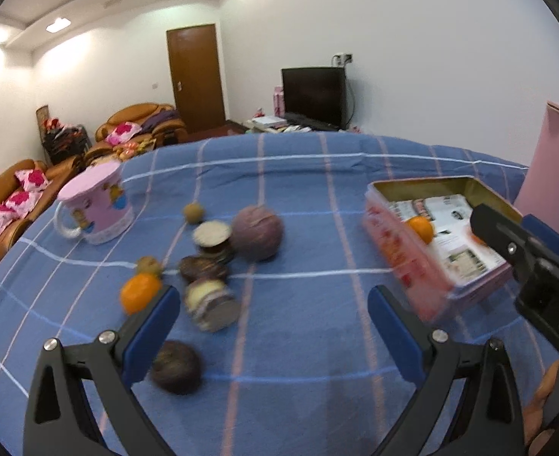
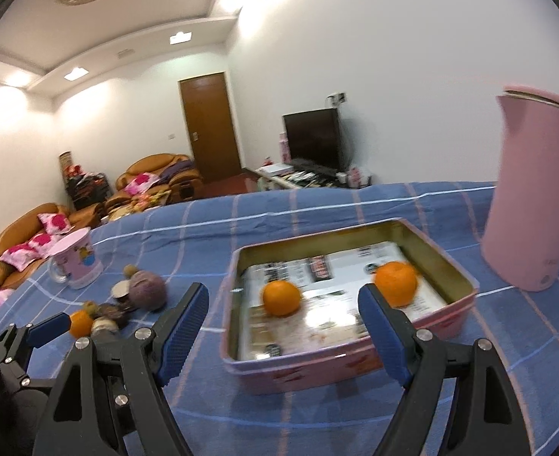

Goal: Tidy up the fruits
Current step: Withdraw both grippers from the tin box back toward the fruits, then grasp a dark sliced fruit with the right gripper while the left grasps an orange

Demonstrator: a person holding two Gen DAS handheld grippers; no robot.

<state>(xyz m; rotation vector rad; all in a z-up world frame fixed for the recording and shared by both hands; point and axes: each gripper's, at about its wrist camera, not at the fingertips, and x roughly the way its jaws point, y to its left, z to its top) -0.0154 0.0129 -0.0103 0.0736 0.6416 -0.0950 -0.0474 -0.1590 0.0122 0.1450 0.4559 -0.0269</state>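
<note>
left wrist: left gripper [image 1: 273,317] jaws spread, empty, over blue checked table [image 1: 317,342]; loose orange [image 1: 139,292] and dark fruits toward its left edge | right wrist: right gripper [image 2: 283,325] jaws apart, nothing held; two oranges [image 2: 281,298] in pink tin [image 2: 317,370] toward the table's right edge

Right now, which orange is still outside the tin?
The orange on the blue cloth beside the left tongs; the other two lie inside the tin.

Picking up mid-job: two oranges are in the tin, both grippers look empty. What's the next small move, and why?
Probably ease the left gripper, open and empty, toward the loose orange by its left finger. That orange sits outside the tin, unlike the other two oranges, and it is the nearest match.
</note>
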